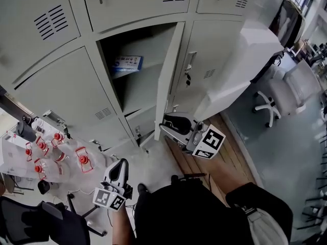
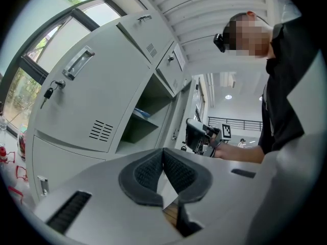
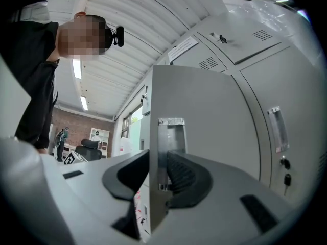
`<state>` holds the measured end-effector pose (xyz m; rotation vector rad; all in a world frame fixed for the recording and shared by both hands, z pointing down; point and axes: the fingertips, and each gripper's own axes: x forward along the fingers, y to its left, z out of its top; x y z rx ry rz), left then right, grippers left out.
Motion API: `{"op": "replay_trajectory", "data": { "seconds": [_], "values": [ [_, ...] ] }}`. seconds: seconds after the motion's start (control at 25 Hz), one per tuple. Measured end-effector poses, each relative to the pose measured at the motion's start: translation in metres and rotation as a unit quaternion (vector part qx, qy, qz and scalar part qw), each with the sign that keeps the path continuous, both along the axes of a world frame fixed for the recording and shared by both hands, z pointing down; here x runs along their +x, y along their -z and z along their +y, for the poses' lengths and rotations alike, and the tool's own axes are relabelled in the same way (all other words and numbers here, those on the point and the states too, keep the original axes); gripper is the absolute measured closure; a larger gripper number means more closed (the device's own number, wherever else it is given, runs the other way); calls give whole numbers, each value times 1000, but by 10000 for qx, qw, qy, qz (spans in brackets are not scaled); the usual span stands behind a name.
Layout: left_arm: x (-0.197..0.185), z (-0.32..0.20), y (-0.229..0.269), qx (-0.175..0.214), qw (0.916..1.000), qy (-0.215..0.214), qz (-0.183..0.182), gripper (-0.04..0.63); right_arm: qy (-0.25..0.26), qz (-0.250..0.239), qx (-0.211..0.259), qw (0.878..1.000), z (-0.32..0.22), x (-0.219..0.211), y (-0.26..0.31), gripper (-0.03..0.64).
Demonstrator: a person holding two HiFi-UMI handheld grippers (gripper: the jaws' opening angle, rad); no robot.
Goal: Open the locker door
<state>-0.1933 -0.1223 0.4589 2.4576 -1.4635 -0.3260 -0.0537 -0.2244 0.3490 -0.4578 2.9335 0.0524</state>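
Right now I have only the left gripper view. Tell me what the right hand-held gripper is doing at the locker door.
Observer: The right hand-held gripper is clamped on the free edge of the locker door, one pad each side.
Operator: Report what is beyond the door.
Observer: The next locker's door is shut, keys hanging from its lock.
Operator: Check the floor to the right.
Observer: A white office chair stands there, apart from the door.
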Motion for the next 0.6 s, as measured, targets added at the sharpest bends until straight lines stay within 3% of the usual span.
{"op": "replay_trajectory", "data": {
  "seconds": [0.6],
  "values": [
    [73,1,-4,-81,9998,166,-92,580,614,-137,36,9980,6,50,-1,499]
  ]
}}
